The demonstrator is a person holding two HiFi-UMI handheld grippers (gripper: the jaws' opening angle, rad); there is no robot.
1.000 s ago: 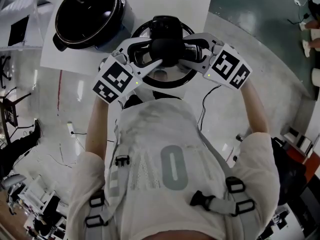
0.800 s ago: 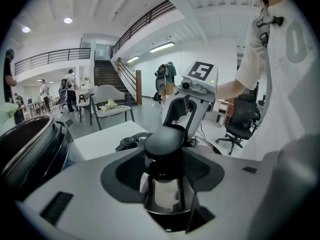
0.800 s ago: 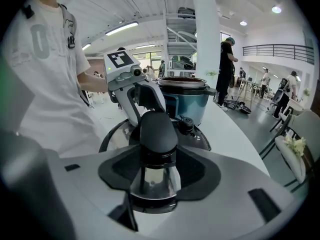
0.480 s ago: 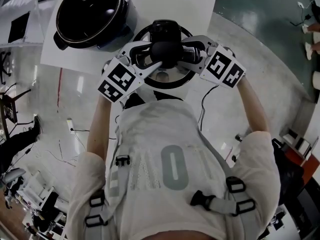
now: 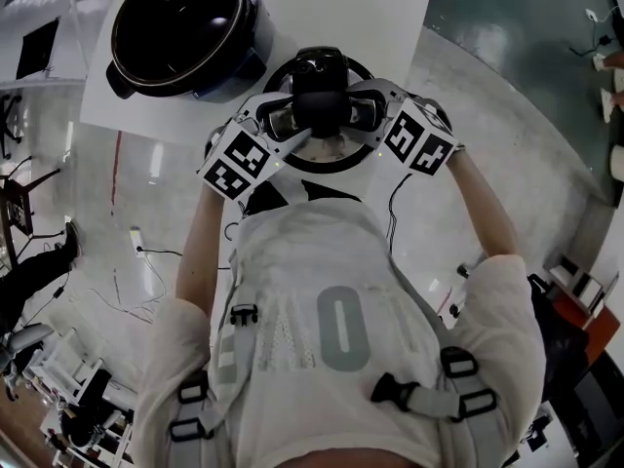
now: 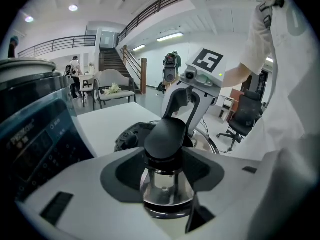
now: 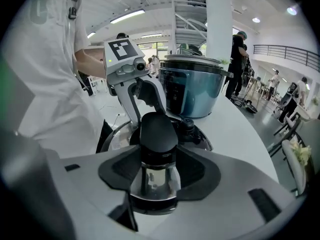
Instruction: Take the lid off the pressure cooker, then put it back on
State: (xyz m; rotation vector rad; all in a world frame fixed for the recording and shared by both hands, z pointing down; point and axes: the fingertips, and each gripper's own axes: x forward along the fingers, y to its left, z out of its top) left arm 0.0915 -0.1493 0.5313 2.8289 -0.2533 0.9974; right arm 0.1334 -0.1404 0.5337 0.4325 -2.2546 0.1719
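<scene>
Jaws of left gripper [image 5: 285,120] and right gripper [image 5: 363,113] clamp lid [image 5: 327,164] handle [image 5: 320,100] from opposite sides; uneven hands could tilt lid, loosening grip.

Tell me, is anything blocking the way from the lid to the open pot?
Nothing visible does. The left gripper and right gripper clamp the lid by its handle; only bare white table lies between it and the open cooker.
</scene>
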